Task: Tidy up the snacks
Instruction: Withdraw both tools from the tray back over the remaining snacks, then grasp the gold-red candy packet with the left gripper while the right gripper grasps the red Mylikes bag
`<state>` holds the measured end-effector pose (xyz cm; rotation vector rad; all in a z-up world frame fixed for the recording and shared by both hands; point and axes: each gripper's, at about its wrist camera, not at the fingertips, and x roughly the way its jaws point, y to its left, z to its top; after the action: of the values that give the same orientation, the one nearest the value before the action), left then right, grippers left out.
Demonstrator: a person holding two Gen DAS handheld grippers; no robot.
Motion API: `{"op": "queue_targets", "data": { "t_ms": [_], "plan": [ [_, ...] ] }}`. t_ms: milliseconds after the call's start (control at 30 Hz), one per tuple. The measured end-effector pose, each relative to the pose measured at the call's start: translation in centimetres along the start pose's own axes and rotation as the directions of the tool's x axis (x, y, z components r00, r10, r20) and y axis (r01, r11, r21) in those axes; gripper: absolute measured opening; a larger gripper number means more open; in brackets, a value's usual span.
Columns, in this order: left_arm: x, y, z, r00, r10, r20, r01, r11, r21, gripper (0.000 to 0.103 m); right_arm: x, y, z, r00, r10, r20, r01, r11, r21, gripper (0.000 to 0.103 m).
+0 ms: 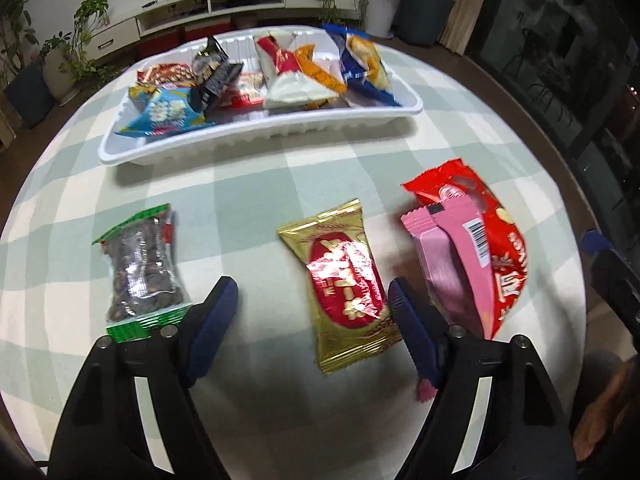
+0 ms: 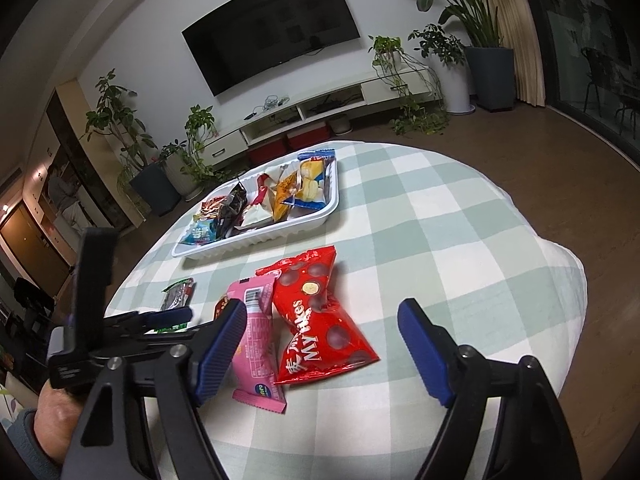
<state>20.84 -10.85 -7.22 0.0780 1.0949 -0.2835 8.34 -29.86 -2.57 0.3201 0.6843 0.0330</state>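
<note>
A white tray (image 1: 168,152) at the table's far side holds several snack packets; it also shows in the right wrist view (image 2: 256,240). On the cloth lie a green-edged nut packet (image 1: 142,264), a gold and red packet (image 1: 344,284), a pink packet (image 1: 452,264) and a red packet (image 1: 508,248). My left gripper (image 1: 310,296) is open and empty, low over the cloth, its right finger between the gold and pink packets. My right gripper (image 2: 320,332) is open and empty over the pink packet (image 2: 256,344) and the red packet (image 2: 320,320).
The round table wears a green and white checked cloth (image 2: 460,240). Its edge drops off at the right (image 2: 568,320). The left gripper's body (image 2: 120,320) sits close to the left of my right gripper. Plants and a TV cabinet stand beyond.
</note>
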Motion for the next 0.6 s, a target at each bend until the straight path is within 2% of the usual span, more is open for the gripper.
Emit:
{"op": "queue_targets", "data": {
  "t_ms": [133,200,367,600],
  "plan": [
    [0.9,-0.2,0.1,1.0,0.023,-0.011,-0.023,1.0,0.014,0.072,0.0,0.3,-0.1,1.0,0.002,-0.003,-0.002,1.0,-0.013,0.079],
    [1.1,-0.3,0.3,1.0,0.027,-0.004,-0.027,0.999,0.024,0.065,0.1,0.6,-0.1,1.0,0.001,-0.008,-0.001,1.0,-0.027,0.078],
    [0.8,0.0,0.2,1.0,0.023,0.013,-0.023,0.999,0.044,0.032,0.5,1.2,-0.4,1.0,-0.009,-0.029,0.008,0.998,-0.06,0.075],
    [-0.2,1.6,-1.0,1.0,-0.002,0.019,0.001,0.999,0.054,0.029,1.3,2.0,-0.8,0.998,-0.033,-0.056,0.026,0.994,-0.111,0.072]
  ]
}}
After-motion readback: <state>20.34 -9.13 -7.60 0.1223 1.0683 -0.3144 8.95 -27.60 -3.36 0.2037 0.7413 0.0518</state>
